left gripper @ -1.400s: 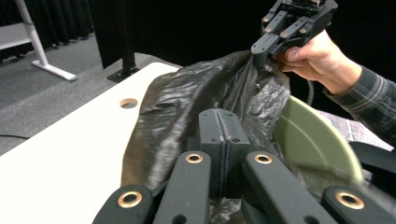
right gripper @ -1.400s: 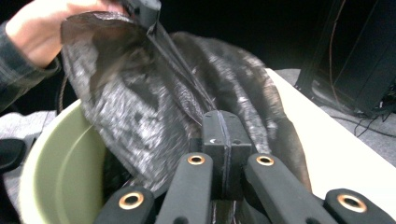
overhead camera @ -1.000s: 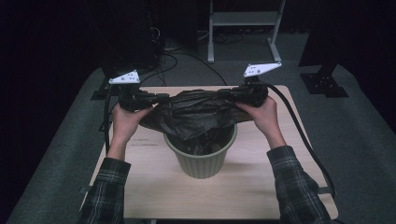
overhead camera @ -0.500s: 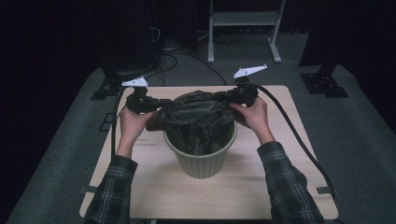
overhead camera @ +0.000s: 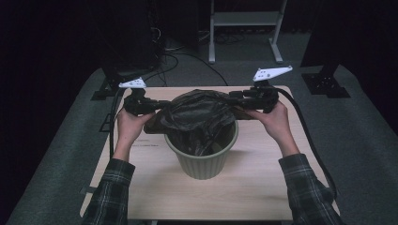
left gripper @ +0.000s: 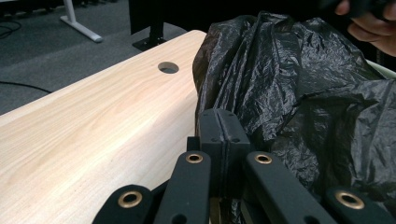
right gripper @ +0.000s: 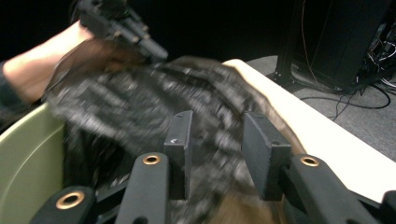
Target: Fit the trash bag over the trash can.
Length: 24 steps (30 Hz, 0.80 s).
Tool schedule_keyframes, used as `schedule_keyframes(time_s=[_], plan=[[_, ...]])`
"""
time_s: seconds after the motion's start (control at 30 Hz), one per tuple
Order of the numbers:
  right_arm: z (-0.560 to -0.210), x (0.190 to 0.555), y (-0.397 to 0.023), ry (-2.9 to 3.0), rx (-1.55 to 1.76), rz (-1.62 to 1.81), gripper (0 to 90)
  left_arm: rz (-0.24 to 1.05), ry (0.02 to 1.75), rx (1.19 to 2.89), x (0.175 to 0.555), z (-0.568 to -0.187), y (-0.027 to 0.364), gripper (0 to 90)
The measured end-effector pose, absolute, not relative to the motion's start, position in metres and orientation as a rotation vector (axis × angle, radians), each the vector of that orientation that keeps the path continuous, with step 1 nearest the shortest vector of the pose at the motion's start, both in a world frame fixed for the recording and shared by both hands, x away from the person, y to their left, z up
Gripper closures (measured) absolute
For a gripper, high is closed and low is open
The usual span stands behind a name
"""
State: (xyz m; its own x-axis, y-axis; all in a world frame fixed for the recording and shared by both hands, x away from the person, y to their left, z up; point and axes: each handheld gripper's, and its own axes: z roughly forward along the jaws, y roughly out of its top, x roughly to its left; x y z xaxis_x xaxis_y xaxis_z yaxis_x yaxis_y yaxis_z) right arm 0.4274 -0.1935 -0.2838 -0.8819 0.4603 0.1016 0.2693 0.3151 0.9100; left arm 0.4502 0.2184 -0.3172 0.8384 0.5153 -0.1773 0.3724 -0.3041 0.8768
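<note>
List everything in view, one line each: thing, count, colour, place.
bag: 1, black, spread over the bin's mouth, partly hanging inside
bin: 1, pale green, ribbed, mid table
table: 1, light wood, round hole near one edge
stand: 1, white, on the floor beyond the table
floor: grey carpet, cables behind the table
left gripper: 1, black, jaws shut on the bag's edge
right gripper: 1, black, jaws just opening, apart, bag beneath them
hands: 2, one per gripper
sleeves: 2, plaid, bottom of the high view

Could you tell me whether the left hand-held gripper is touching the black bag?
Touching. In the left gripper view, the left hand-held gripper has its jaws pressed shut on a fold of the black bag, with the plastic bunched against the pads.
</note>
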Motion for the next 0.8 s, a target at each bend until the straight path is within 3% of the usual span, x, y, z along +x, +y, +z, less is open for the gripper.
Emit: schedule_keyframes(time_s=[0.23,0.57,0.67,0.73,0.8], plan=[[-0.293,0.409,-0.21,2.39,0.675,1.499,58.3,0.16,0.659,1.935,0.449,-0.317,0.216,89.8],[-0.308,0.427,-0.208,2.378,0.722,1.458,56.4,0.143,0.659,1.937,0.453,-0.322,0.213,89.9],[-0.314,0.433,-0.203,2.402,0.727,1.471,62.8,0.14,0.661,1.94,0.454,-0.323,0.213,89.9],[-0.317,0.435,-0.201,2.428,0.718,1.488,77.2,0.137,0.658,1.941,0.454,-0.323,0.212,89.8],[-0.318,0.434,-0.199,2.428,0.708,1.487,84.6,0.138,0.658,1.942,0.453,-0.323,0.213,89.9]])
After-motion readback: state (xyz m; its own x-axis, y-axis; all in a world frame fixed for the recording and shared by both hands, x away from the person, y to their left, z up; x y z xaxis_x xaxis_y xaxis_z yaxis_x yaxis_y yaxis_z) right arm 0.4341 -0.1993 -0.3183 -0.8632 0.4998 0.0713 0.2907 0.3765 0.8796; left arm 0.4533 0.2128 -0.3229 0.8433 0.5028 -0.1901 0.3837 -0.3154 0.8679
